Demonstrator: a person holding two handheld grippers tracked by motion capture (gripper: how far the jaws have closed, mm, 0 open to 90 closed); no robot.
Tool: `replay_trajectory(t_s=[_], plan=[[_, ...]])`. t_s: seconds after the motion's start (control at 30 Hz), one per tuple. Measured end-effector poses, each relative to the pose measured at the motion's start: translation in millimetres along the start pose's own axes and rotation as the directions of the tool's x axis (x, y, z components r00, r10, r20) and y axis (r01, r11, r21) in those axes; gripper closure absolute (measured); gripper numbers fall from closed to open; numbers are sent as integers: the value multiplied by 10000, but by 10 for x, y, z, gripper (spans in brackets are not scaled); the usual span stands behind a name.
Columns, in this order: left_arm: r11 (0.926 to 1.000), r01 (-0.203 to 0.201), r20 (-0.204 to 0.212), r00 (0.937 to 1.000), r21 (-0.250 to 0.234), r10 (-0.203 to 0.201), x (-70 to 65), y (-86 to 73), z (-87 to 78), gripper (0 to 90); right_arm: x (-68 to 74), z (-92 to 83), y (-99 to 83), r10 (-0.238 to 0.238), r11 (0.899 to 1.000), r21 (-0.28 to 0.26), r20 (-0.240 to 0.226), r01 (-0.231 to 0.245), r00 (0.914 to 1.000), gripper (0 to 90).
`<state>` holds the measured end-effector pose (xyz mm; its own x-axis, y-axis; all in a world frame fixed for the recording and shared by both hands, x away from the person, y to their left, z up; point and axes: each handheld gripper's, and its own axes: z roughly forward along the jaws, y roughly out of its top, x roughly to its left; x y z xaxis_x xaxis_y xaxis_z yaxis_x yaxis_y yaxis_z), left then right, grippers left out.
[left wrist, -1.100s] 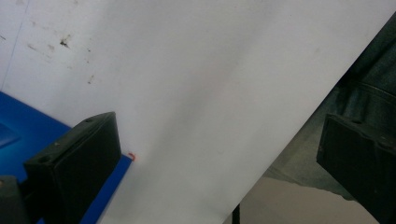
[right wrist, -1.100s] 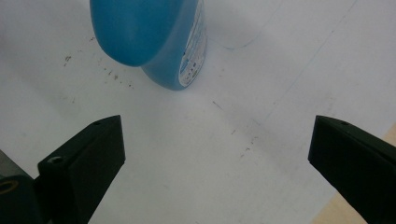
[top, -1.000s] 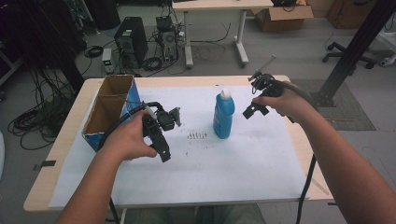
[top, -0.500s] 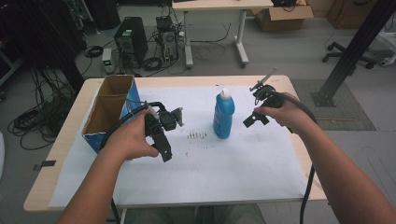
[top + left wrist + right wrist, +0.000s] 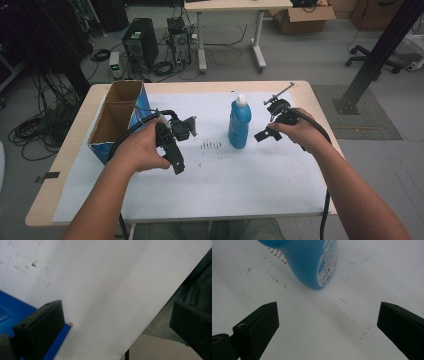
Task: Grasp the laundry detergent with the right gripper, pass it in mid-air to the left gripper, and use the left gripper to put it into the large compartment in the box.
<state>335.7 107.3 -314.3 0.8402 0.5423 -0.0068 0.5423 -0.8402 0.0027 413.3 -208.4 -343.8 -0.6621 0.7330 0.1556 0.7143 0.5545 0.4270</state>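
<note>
A blue bottle (image 5: 240, 121) with a white cap stands upright on the white sheet near the table's middle. Its blue base and label (image 5: 312, 262) fill the top of the right gripper view. My right gripper (image 5: 263, 136) hovers just right of the bottle, jaws wide apart and empty, not touching it. My left gripper (image 5: 175, 150) is held above the sheet to the bottle's left, beside the cardboard box (image 5: 116, 116). Its jaws stand open with nothing between them, over white sheet (image 5: 105, 290) and the box's blue side (image 5: 15, 307).
The open box with blue outer walls sits at the table's left. Dark specks (image 5: 211, 145) mark the sheet between the grippers. The table's near edge (image 5: 155, 322) shows in the left gripper view. A chair base (image 5: 372, 52) and computer gear (image 5: 140, 45) stand on the floor beyond.
My right gripper has come down and leftward toward the bottle. The left gripper has stayed nearly still.
</note>
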Motion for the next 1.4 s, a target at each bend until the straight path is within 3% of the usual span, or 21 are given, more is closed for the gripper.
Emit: replay_trajectory(t_s=[0.43,1.03,1.17,1.4], plan=[[10000,-90,-24,10000,5,90,-34,5,-11,2,25,170,-63,250,9974,-663,-411,-277,9988,40],[9998,-200,-68,9998,53,201,-62,36,-1,2,140,413,-113,707,9812,-1783,-250,-740,9972,39],[9996,-262,-56,9996,145,263,-70,45,3,2,189,486,-113,652,9814,-1811,52,-632,9979,40],[9996,-272,-74,9996,122,273,-88,48,-14,2,221,545,-148,656,9710,-2310,131,-608,9978,35]])
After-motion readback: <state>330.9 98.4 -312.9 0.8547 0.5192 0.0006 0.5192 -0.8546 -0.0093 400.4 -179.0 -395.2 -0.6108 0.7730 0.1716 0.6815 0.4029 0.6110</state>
